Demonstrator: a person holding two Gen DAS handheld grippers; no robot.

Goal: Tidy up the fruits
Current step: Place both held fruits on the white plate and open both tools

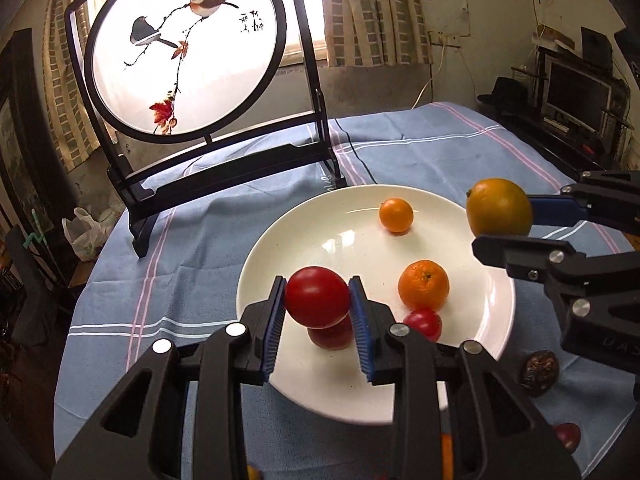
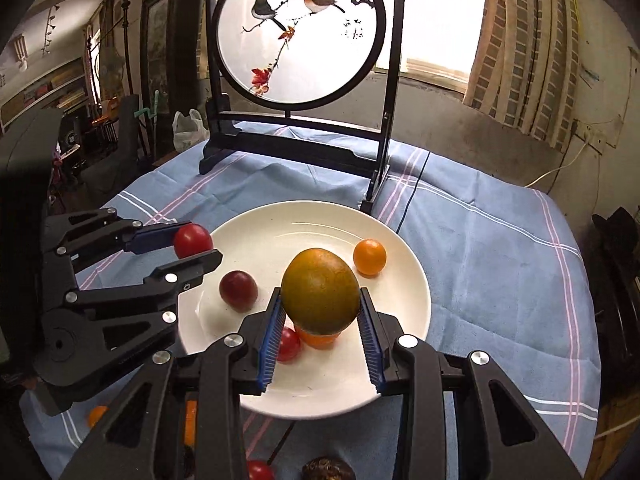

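Blue cloth (image 1: pixel 420 152); left claw (image 1: pixel 318 300) pinching tomato (image 1: pixel 317 297), right claw (image 2: pixel 322 300) pinching mango (image 2: pixel 321 291), hiding orange (image 2: pixel 318 339).

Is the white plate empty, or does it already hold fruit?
Holds fruit: on the white plate lie two oranges, a dark red fruit and a small tomato.

Red tomato (image 1: pixel 317 297) and mango (image 2: pixel 320 297) held above plate (image 1: pixel 304 384).
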